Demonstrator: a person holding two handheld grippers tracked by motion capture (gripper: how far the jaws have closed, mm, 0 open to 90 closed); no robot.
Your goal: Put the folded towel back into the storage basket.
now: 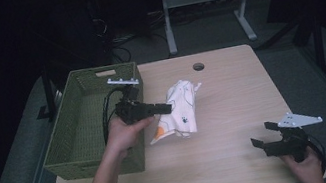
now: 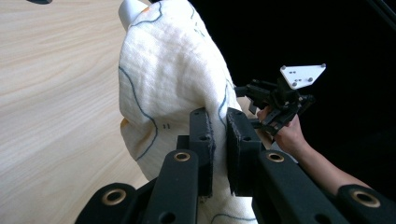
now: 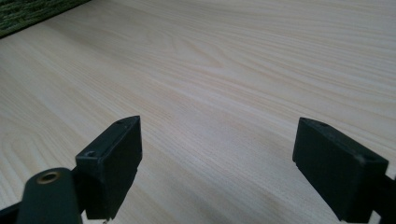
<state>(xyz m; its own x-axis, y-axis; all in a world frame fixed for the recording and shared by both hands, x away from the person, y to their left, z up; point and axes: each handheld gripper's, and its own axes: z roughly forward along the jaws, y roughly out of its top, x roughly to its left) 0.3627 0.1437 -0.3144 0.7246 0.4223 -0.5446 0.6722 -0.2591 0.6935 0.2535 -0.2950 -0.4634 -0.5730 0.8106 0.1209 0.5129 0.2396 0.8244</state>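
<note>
Left gripper [image 1: 166,107] pinches the white cloth [image 1: 182,111] tight at its 9 o'clock edge, mid-table, just right of the green basket [image 1: 65,139]. Cloth's long axis runs 1 to 7 o'clock, bunched top pointing 1. Left forearm comes in from 6, gripper level, aimed at 3. Right gripper [image 1: 265,134] at 5 o'clock, jaws wide, holding nothing.

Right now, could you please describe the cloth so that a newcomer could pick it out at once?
On the light wooden table, just right of the green woven basket, the left gripper pinches a crumpled white cloth. It alone is soft there, printed with thin dark lines and orange patches.
</note>
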